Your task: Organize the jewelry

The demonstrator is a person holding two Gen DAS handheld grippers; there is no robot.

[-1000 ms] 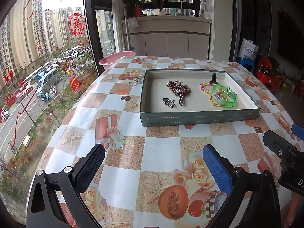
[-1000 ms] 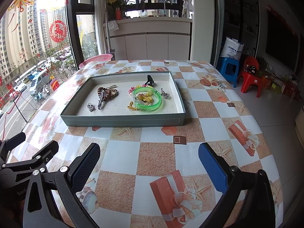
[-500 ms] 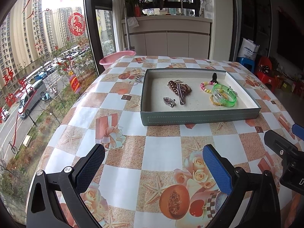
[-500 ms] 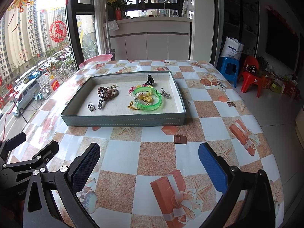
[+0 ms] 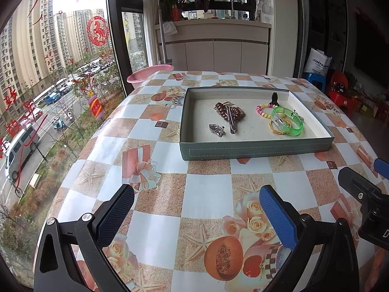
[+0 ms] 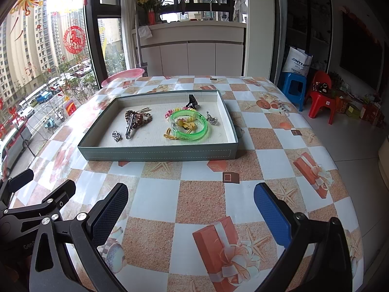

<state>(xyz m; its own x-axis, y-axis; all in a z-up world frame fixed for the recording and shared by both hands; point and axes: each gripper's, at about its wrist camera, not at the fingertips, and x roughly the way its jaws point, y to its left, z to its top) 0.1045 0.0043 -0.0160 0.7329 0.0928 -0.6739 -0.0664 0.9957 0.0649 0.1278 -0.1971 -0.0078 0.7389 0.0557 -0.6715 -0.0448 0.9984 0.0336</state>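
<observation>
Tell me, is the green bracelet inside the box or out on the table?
Inside. The green bracelet lies on the box floor.

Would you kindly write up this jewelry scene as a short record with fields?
surface: table with a checkered patterned cloth
container: shallow grey-green tray, open top
tray left side: brown bead bracelet, small silver charm
tray right side: green bangle lying over a yellow band, pastel bead bracelet, black clip
left tool: open, empty, above the cloth short of the tray
right tool: open, empty, above the cloth short of the tray
</observation>
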